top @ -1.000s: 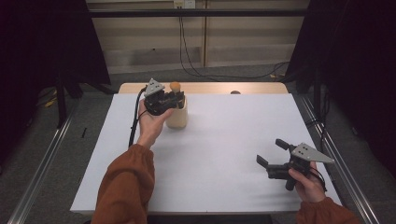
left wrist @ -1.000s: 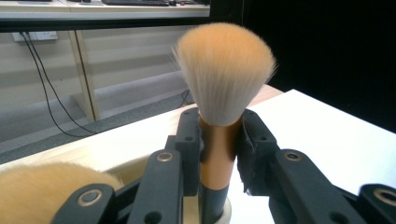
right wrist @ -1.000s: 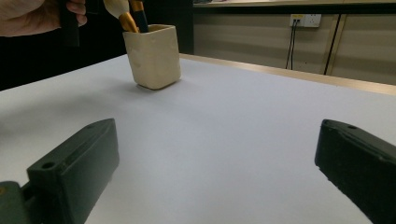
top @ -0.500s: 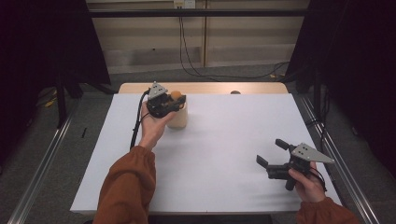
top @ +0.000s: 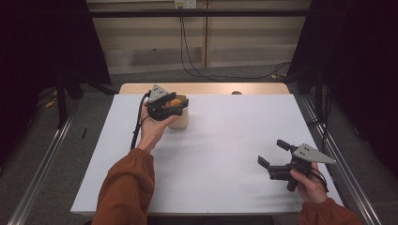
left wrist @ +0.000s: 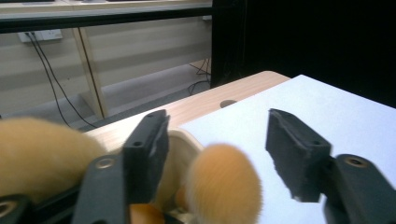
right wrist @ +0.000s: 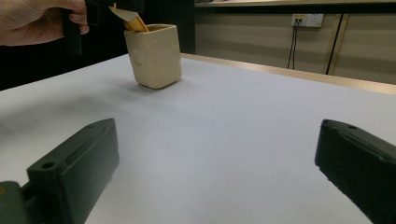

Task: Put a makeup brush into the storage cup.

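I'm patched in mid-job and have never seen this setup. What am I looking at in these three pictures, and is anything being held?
A person works at a white table with a hand-held two-jaw gripper in each hand. One picture looks down from above; the other two come from cameras riding on the grippers, looking along their black jaws. The left gripper hovers over a cream-coloured cup near the table's far edge. Its jaws have just been opening, and a fuzzy orange brush head sits between them, apparently untouched, poking up from the cup. The right gripper waits near the right front corner, jaws wide apart and empty.
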Demonstrator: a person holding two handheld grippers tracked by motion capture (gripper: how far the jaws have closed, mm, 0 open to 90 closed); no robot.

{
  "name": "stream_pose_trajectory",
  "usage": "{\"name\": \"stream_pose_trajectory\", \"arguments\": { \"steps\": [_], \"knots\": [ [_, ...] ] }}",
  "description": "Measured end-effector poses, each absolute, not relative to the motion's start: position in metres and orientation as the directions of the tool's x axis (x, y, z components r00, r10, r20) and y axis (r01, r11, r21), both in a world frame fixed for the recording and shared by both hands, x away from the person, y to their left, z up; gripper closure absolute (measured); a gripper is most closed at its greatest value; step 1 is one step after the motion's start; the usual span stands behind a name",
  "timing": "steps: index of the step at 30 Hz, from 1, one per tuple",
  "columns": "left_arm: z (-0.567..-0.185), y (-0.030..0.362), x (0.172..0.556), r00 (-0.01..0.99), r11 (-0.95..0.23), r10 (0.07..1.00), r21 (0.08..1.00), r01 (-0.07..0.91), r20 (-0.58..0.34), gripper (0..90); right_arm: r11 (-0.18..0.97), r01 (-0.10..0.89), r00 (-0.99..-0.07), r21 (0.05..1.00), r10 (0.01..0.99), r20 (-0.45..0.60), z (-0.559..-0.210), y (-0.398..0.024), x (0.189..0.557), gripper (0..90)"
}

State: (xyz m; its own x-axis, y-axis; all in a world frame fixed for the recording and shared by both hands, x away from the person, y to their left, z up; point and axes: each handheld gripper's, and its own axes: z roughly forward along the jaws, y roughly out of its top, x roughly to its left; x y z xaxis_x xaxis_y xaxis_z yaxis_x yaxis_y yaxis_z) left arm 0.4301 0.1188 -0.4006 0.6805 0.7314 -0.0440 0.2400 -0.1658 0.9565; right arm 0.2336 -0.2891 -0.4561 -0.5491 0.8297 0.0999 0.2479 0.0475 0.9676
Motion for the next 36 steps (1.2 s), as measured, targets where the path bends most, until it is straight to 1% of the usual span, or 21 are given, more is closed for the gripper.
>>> {"name": "stream_pose_trajectory", "arguments": {
  "steps": [2,5,7,16,22,30,36],
  "knots": [
    [-0.400,0.120,0.428,0.679,-0.161,0.732,0.957,0.240,-0.047,34.1,0.048,0.249,-0.548,0.967,0.830,0.100,-0.456,-0.289,0.234,0.0],
    [-0.399,0.121,0.424,0.683,-0.144,0.727,0.959,0.245,-0.066,28.3,0.041,0.252,-0.547,0.967,0.830,0.107,-0.457,-0.290,0.235,0.0],
    [-0.400,0.121,0.421,0.686,-0.157,0.726,0.958,0.239,-0.052,25.0,0.043,0.252,-0.549,0.967,0.829,0.107,-0.457,-0.290,0.235,0.0],
    [-0.403,0.125,0.406,0.682,-0.157,0.730,0.960,0.233,-0.046,10.8,0.043,0.253,-0.552,0.967,0.827,0.108,-0.457,-0.290,0.236,0.0],
    [-0.404,0.135,0.395,0.666,-0.141,0.744,0.962,0.233,-0.053,6.9,0.048,0.251,-0.551,0.967,0.829,0.102,-0.457,-0.290,0.236,0.0],
    [-0.405,0.149,0.382,0.662,-0.133,0.748,0.966,0.220,-0.048,6.6,0.048,0.248,-0.547,0.968,0.831,0.099,-0.457,-0.289,0.235,0.0],
    [-0.407,0.157,0.375,0.665,-0.134,0.745,0.965,0.227,-0.053,5.4,0.053,0.248,-0.547,0.967,0.832,0.094,-0.457,-0.289,0.235,0.0]
  ]
}}
